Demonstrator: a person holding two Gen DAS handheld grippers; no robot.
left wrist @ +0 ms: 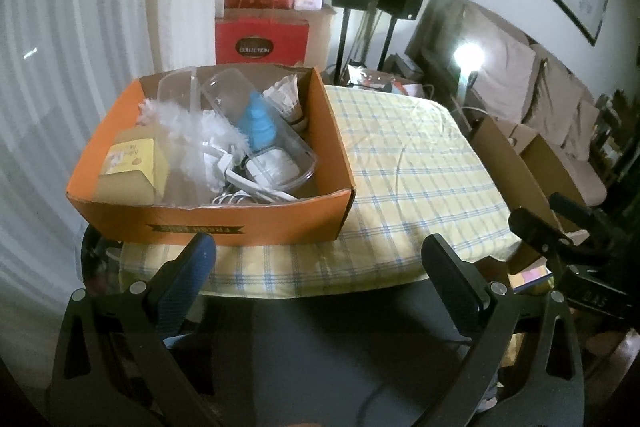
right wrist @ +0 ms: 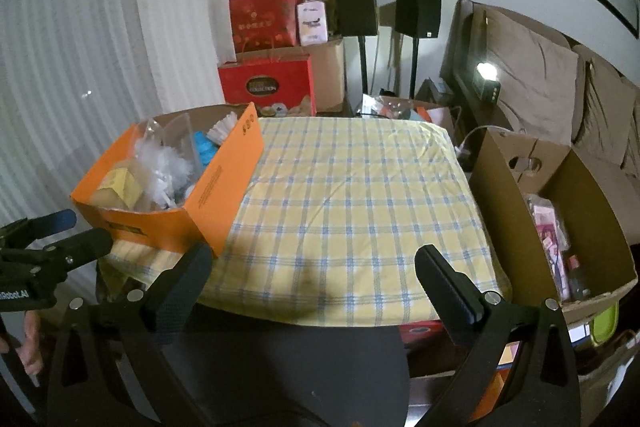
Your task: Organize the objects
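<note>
A: Site check. Orange box (left wrist: 224,163) sits at the left near corner of the bench (left wrist: 420,163), on the checked cloth. It's full: white feather duster (left wrist: 180,131), blue bottle (left wrist: 258,121), clear plastic tub (left wrist: 272,147), yellow carton (left wrist: 134,163), white cable (left wrist: 256,189) near the front wall.

B: Grippers?

A: Left gripper (left wrist: 320,267) hangs off the near edge of the bench, jaws spread wide, nothing between them. Right gripper (right wrist: 312,271) likewise: jaws apart, empty, aimed at bare cloth. Neither touches anything.

B: Rest of the bench?

A: Cloth bare apart from the box. A brown cardboard box (right wrist: 560,211) stands just off the right side with pink packets inside; probably another place for sorting.

B: Risks from here?

A: My read: the orange box overhangs nothing that I can see, but it sits near the corner, so a shove from the left jaws could push it toward the edge. The contents are tangled. Pulling the duster may drag the cable or tip the bottle. The tub is slick and clear, so pads could slip. The loose cloth could also bunch and slide if a jaw catches it.
</note>
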